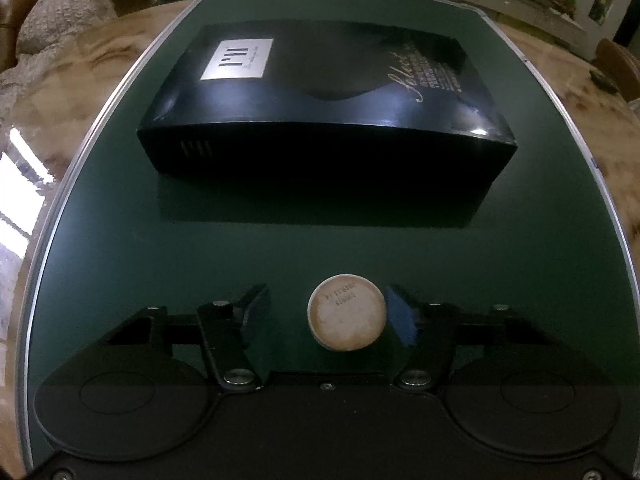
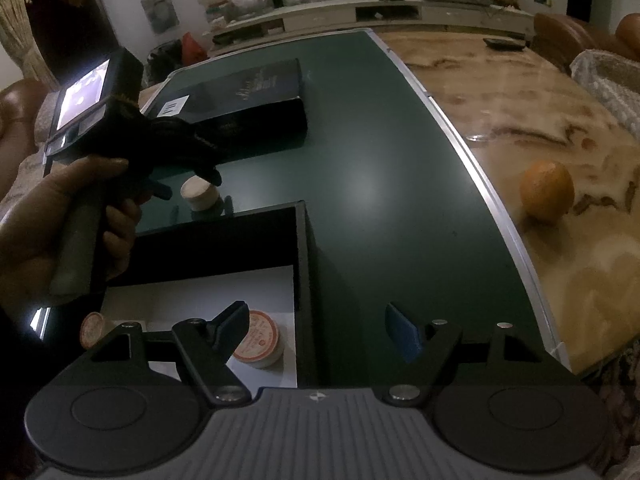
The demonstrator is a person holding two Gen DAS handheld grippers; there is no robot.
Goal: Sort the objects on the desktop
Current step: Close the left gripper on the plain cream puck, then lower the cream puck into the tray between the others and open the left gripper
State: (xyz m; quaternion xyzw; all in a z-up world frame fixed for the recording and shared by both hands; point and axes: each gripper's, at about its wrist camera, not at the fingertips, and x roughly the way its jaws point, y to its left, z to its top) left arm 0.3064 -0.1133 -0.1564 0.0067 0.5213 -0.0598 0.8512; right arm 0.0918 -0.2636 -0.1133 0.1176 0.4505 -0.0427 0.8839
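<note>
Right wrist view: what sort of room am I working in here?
Probably a home living or dining room: a marble-patterned table carrying a green mat, a long low cabinet cluttered along the wall, and a brown leather seat.

You see glossy green mat [image 1: 320,240], metal-looking rim | glossy black cardboard box [image 1: 320,96] | matt pale round lid [image 1: 346,312] | polished marble-look bench [image 2: 520,128] | dimpled orange [image 2: 546,191]
</note>
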